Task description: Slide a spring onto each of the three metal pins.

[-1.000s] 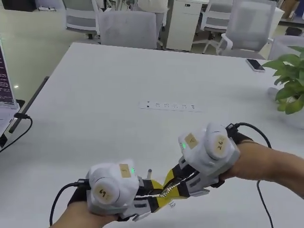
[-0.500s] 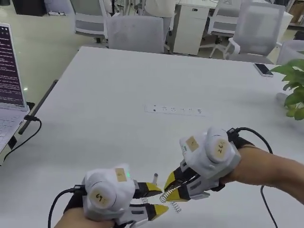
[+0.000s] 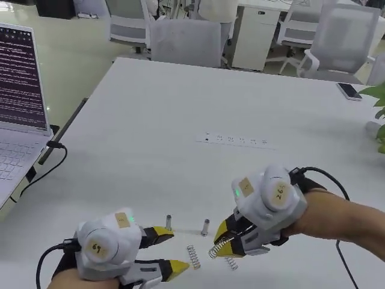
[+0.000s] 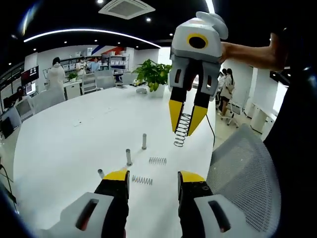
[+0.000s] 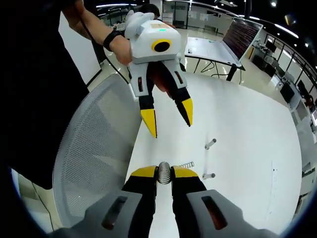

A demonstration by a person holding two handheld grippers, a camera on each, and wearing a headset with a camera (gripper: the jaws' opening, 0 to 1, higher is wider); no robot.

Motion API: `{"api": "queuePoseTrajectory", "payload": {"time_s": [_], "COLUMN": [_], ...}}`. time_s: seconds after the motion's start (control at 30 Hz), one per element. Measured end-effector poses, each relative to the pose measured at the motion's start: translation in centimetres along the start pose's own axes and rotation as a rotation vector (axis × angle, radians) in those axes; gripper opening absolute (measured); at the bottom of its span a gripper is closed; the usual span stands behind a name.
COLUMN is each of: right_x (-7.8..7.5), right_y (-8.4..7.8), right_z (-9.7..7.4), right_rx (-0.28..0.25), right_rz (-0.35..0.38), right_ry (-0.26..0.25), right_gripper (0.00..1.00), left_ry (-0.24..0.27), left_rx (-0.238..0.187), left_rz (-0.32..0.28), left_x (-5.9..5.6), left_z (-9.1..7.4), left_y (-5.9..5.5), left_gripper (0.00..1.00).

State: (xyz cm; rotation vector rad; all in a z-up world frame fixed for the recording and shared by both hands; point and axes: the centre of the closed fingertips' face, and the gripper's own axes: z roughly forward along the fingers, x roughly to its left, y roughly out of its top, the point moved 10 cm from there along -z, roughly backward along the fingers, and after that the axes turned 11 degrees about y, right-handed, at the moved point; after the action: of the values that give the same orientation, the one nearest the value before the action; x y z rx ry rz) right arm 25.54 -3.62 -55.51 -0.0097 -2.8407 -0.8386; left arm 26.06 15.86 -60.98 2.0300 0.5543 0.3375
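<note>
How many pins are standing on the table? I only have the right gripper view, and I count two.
Observer: Three. The left gripper view shows a near pin, a middle pin and a far pin, upright in a row.
Operator: And loose springs? I see one.
Observer: Two lie flat beside the pins: a nearer spring and a farther spring.
Operator: I see my spring end-on. How does it sit?
Observer: The right gripper pinches the held spring between its yellow tips, and the free end pokes out past them.
</note>
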Motion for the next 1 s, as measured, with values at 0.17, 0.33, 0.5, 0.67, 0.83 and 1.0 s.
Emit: {"api": "queuePoseTrajectory", "payload": {"time_s": [0.17, 0.33, 0.5, 0.67, 0.83, 1.0], "right_x": [-0.7, -1.5, -2.6, -3.8, -4.8, -6.0], "right_y": [0.2, 0.4, 0.5, 0.8, 1.3, 1.8], "right_z": [0.7, 1.4, 2.1, 2.8, 3.5, 4.1], "right_rx": [0.009, 0.021, 0.028, 0.031, 0.047, 0.05], "right_rz": [-0.004, 0.002, 0.012, 0.017, 0.014, 0.012], "right_ry": [0.003, 0.0, -0.01, -0.026, -0.02, -0.018], "right_gripper": [0.08, 0.08, 0.08, 0.08, 0.08, 0.08], "left_ry": [0.073, 0.14, 0.187, 0.218, 0.245, 0.265], "left_rx": [0.018, 0.03, 0.043, 0.041, 0.04, 0.036], "left_rz": [-0.055, -0.101, -0.131, -0.154, -0.167, -0.177], "left_x": [1.5, 2.8, 3.4, 3.7, 4.2, 4.7], "left_z": [-1.6, -3.1, -4.4, -5.4, -6.2, -7.0], "left_y": [-1.6, -3.1, -4.3, -4.9, -5.3, -5.4], "left_gripper": [0.41, 0.46, 0.49, 0.51, 0.52, 0.52]}}
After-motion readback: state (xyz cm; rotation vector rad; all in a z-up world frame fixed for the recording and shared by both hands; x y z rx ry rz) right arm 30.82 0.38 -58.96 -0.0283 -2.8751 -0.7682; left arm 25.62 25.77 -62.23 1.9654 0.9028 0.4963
